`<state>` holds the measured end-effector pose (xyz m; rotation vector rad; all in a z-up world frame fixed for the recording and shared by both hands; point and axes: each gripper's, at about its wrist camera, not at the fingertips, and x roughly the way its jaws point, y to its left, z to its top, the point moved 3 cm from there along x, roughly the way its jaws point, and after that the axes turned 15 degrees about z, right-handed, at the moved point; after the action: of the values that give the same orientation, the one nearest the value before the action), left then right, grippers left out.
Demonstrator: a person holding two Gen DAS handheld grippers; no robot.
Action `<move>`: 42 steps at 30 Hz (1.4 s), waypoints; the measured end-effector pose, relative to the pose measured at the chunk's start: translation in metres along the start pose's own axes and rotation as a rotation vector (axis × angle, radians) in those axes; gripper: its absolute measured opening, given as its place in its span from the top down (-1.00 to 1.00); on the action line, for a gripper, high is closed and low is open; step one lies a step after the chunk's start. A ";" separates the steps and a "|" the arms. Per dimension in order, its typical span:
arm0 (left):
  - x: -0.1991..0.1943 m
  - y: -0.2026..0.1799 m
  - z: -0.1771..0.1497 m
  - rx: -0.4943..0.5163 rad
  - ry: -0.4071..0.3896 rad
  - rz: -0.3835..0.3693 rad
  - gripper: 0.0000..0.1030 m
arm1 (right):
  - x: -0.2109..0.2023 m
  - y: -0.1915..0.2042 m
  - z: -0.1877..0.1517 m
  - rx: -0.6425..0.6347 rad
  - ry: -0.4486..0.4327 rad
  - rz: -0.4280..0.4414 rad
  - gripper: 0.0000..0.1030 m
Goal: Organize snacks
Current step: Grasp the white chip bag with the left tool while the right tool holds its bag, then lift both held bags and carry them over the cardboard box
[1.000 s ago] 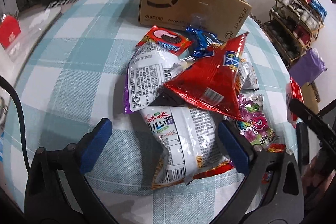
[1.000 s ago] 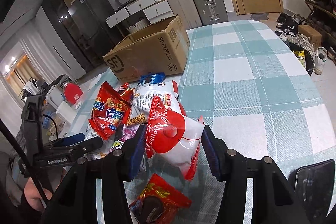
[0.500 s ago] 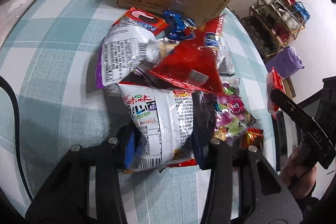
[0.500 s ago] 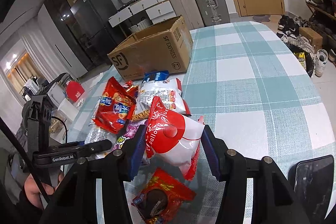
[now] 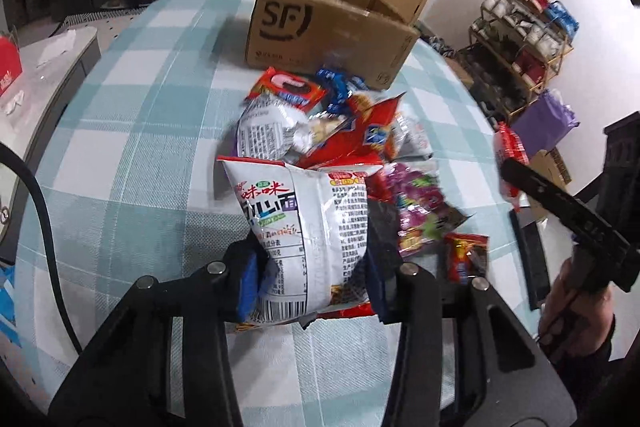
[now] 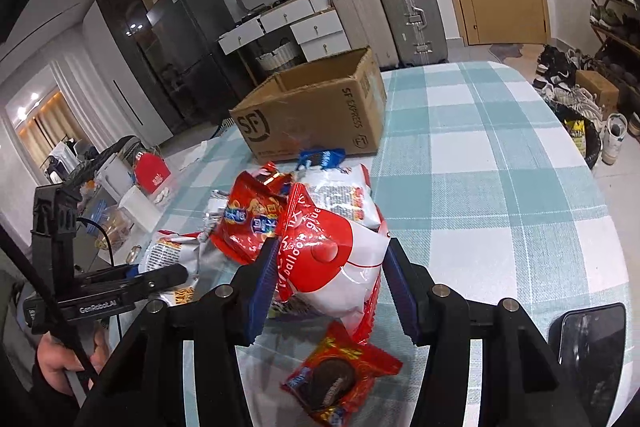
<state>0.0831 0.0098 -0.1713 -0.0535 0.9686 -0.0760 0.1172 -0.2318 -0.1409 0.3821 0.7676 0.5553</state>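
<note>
The cardboard box (image 5: 324,39) stands open-topped at the far side of the checked desk (image 5: 132,131), and everything else is best placed from it; the snack pile (image 5: 328,131) lies on the desk just in front of its printed side, so each packet is near the likely destination; the left tool (image 5: 312,283) is clamped on the white noodle packet (image 5: 308,227), gripping its lower end so the bag stands up between the blue pads (image 5: 246,283), at the near edge of the pile, on the side away from the box; the right tool (image 6: 332,283) is likewise closed on a red-and-white balloon packet (image 6: 332,263), also on the near side of the pile from the box; a small red cookie packet (image 6: 340,383) lies flat on the desk nearer still to the camera, well apart from the box; a dark phone (image 6: 588,339) rests at the desk's near right; holding one bag in each tool probably lets two go to the box together.
</note>
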 end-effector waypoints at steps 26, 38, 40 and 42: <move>-0.065 -0.018 0.149 0.098 -0.222 0.069 0.21 | -0.021 0.063 0.129 -0.111 -0.110 0.120 -0.03; -0.037 -0.024 0.275 0.065 -0.208 0.038 0.21 | 0.020 0.064 0.215 -0.131 -0.096 0.151 -0.03; -0.023 -0.027 0.294 0.070 -0.203 0.041 0.21 | 0.038 0.060 0.226 -0.129 -0.077 0.146 -0.03; -0.004 -0.029 0.313 0.063 -0.172 0.009 0.21 | 0.053 0.055 0.234 -0.117 -0.064 0.151 -0.03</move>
<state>0.3381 -0.0149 0.0115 0.0023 0.7938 -0.0920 0.3031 -0.1859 0.0142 0.3496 0.6451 0.7232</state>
